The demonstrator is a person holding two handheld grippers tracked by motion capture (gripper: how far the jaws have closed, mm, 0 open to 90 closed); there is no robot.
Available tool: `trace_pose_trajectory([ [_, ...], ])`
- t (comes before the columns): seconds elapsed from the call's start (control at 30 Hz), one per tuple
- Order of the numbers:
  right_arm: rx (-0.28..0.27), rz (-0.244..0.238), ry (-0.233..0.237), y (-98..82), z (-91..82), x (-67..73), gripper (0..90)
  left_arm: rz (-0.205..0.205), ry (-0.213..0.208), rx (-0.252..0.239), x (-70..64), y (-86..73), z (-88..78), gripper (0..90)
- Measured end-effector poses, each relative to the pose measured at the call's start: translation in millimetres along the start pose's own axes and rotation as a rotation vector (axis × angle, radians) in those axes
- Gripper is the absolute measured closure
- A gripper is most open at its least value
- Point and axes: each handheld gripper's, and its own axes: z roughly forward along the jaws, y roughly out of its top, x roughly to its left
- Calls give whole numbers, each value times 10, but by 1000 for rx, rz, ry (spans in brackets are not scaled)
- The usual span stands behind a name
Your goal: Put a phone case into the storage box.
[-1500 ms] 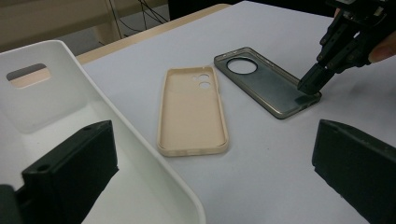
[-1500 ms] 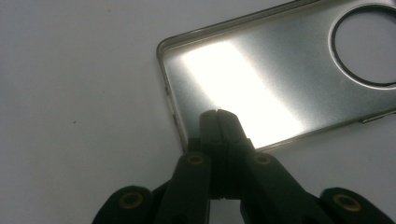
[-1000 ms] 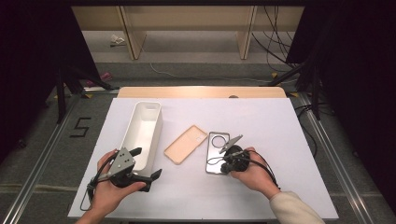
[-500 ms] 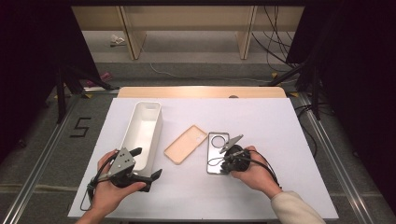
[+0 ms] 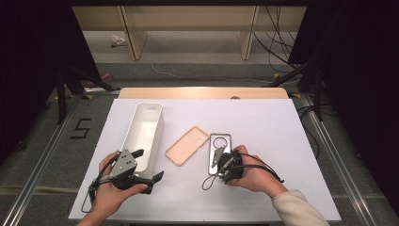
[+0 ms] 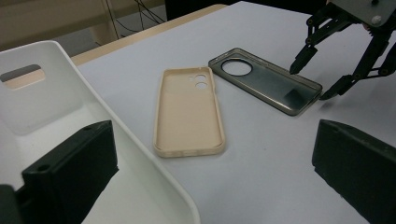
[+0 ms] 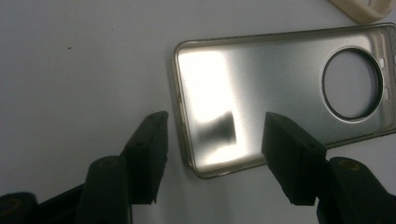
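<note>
A clear grey phone case (image 5: 220,141) lies flat on the white table (image 5: 268,127), with a beige phone case (image 5: 187,145) just left of it. My right gripper (image 5: 217,160) hangs over the grey case's near end. Its jaws have just been opening, and in the right gripper view (image 7: 219,156) they stand apart with the case's (image 7: 280,93) end below the gap, pads off it. My left gripper (image 5: 148,165) is wide open beside the near end of a white bin (image 5: 157,136); the bin's rim (image 6: 116,130) runs between its jaws.
The white bin is long and empty, and lies lengthwise at the left. The beige case (image 6: 189,112) sits inner side up between the bin and the grey case (image 6: 266,79). Bare table spreads to the right and far side. Cables trail from both grippers toward the near edge.
The right gripper's jaws have spread apart from shut, and the hand has drawn back a little toward the near edge. The grey case stays flat. The left hand has kept still.
</note>
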Motion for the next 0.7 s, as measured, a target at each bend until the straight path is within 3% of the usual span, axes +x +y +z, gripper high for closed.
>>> trace_pose_trajectory([
  [0.3,68,-58,-3,135,74,2,455,-3,-1,-1,5,-2,-5,0],
  [0.7,112,-82,4,201,118,9,470,-2,-6,0,1,-3,-1,0],
])
